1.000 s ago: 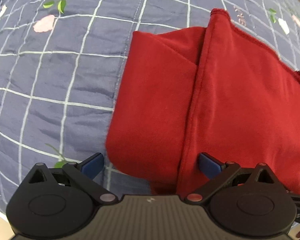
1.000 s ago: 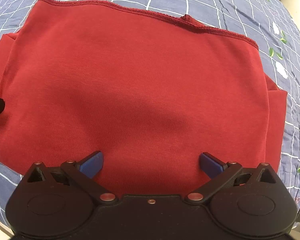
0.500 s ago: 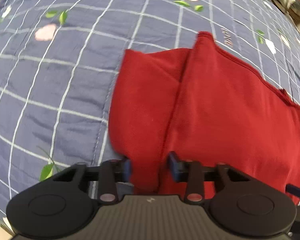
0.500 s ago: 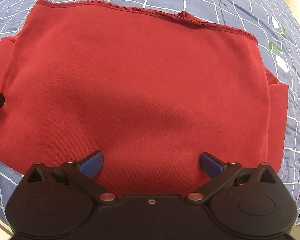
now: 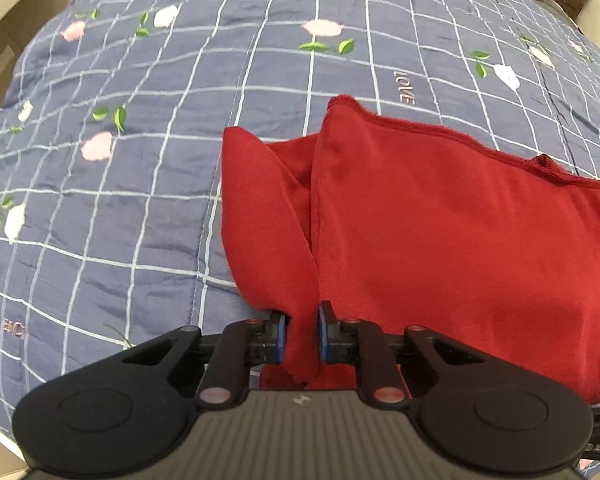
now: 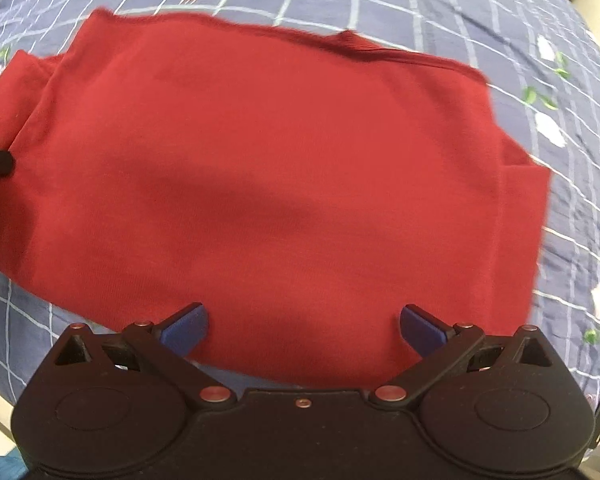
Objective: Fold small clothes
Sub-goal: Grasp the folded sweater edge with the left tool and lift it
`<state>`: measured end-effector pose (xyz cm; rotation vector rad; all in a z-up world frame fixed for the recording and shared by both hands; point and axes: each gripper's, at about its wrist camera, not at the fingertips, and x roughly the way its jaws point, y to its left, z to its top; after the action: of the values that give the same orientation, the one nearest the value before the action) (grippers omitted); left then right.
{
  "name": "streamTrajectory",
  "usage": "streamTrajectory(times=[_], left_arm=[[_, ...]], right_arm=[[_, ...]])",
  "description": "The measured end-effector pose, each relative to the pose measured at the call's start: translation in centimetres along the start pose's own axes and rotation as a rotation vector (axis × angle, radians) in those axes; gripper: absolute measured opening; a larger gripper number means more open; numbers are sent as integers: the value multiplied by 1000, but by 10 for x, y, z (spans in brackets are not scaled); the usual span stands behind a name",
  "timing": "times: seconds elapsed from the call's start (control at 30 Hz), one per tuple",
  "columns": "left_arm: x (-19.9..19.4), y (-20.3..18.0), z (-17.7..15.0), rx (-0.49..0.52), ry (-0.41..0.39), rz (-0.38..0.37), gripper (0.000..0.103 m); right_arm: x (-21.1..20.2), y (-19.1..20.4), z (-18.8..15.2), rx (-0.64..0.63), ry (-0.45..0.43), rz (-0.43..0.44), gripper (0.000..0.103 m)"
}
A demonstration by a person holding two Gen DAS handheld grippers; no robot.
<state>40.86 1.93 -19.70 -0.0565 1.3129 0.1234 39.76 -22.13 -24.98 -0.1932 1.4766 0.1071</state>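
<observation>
From the left wrist view, the left gripper (image 5: pixel 303 334) has its blue-padded jaws drawn close together on a bunched fold of the soft red knit garment (image 5: pixel 440 240), pinching the near-left corner where a sleeve-like flap meets the body. The garment lies spread on the blue quilted bedcover with white grid lines and small flower prints (image 5: pixel 120 184), its hemmed edge far from the camera. To do this fold well, I would judge the pinched corner should be lifted only enough to clear the cover, then carried across in a flat arc so the flap lands square on the body — pulling too high would likely drag the whole piece and rumple it. From the right wrist view, the right gripper (image 6: pixel 303 326) has its jaws wide apart and holds nothing; the pads sit over the garment's near edge, though whether they touch the cloth I cannot tell. That side could press down to anchor the fabric — a steady hold would probably keep the garment in place.
</observation>
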Motion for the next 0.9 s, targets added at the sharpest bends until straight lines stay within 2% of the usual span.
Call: streamTrajectory(times=[0.13, 0.3, 0.53, 0.73, 0.9], left_arm=[[-19, -22, 1, 34, -44, 34, 15], [-47, -70, 1, 71, -95, 65, 13], [-84, -175, -9, 155, -171, 8, 8], [-74, -261, -34, 227, -145, -70, 9], [-51, -296, -53, 232, -97, -94, 9]], right_arm=[[-8, -26, -16, 10, -15, -3, 102], [-9, -64, -39, 7, -7, 11, 102], [-22, -140, -76, 9, -24, -3, 102], [-11, -213, -103, 38, 25, -49, 102], [-3, -250, -120, 41, 48, -60, 102]])
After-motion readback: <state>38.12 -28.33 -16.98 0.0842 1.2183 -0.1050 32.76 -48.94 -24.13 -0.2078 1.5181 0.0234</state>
